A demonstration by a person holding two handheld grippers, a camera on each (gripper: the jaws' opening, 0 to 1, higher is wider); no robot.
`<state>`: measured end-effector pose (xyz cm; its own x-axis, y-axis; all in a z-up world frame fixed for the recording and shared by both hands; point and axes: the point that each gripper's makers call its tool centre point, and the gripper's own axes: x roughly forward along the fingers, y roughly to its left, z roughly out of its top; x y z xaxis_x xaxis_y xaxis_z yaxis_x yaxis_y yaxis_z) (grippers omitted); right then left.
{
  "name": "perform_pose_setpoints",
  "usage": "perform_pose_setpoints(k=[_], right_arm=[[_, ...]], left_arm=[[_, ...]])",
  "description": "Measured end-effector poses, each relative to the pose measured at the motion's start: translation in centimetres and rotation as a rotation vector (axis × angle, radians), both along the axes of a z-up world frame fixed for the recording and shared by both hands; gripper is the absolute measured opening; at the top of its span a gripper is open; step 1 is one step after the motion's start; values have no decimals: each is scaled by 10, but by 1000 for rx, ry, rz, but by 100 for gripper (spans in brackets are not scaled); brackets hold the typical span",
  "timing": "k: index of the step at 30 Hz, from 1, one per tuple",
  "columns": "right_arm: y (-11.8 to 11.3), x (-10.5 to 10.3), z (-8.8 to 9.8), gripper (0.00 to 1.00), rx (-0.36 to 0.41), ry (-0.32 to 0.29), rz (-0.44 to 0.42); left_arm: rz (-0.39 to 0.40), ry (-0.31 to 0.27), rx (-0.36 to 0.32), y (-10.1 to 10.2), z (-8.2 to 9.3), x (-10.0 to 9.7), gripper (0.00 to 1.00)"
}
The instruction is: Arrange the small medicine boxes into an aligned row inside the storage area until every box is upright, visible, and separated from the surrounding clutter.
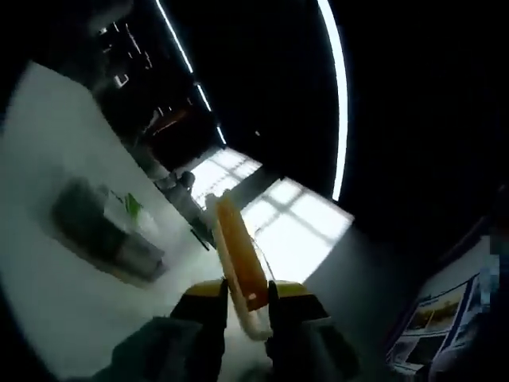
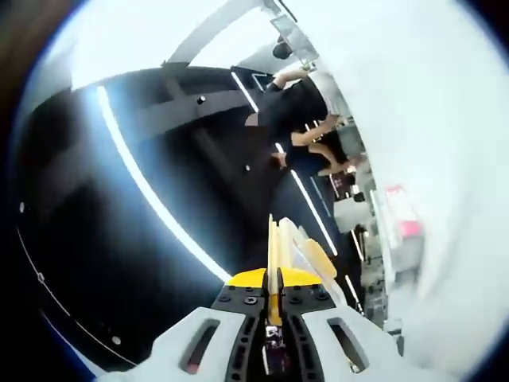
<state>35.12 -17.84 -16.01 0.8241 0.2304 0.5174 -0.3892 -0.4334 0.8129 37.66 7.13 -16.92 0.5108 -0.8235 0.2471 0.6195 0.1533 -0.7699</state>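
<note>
The left gripper (image 1: 248, 306) is clamped on a small medicine box (image 1: 238, 255), an orange carton held edge-on between its jaws and raised against a dark ceiling. The right gripper (image 2: 274, 306) has its jaws pressed together on a thin yellow box or card (image 2: 280, 251); what it is cannot be confirmed. The carton is judged light, thin-walled and easily crushed: hold it across its broad faces near mid-height with moderate force. Farther off are a white wall (image 1: 48, 159), ceiling light strips (image 1: 338, 87), bright windows (image 1: 286, 219), and a person in dark clothing (image 2: 298, 119).
</note>
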Motion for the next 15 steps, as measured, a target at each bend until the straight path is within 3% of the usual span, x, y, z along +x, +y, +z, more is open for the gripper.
perform_pose_setpoints(k=[2,4,7,9,12,15], right_arm=[[4,0,4,1,47,-15,12],[11,2,6,1,-25,-15,12],[20,2,12,2,-42,-19,41],[30,1,13,2,-117,-27,46],[44,6,11,2,-308,-27,26],[52,12,13,2,-310,-25,51]], left_arm=[[-1,-17,4,2,1,1,11],[10,0,-21,9,5,4,11],[-12,46,-74,19,8,5,10],[-6,46,-73,25,9,7,10],[25,41,-49,37,9,13,9],[44,37,-23,45,9,20,9]])
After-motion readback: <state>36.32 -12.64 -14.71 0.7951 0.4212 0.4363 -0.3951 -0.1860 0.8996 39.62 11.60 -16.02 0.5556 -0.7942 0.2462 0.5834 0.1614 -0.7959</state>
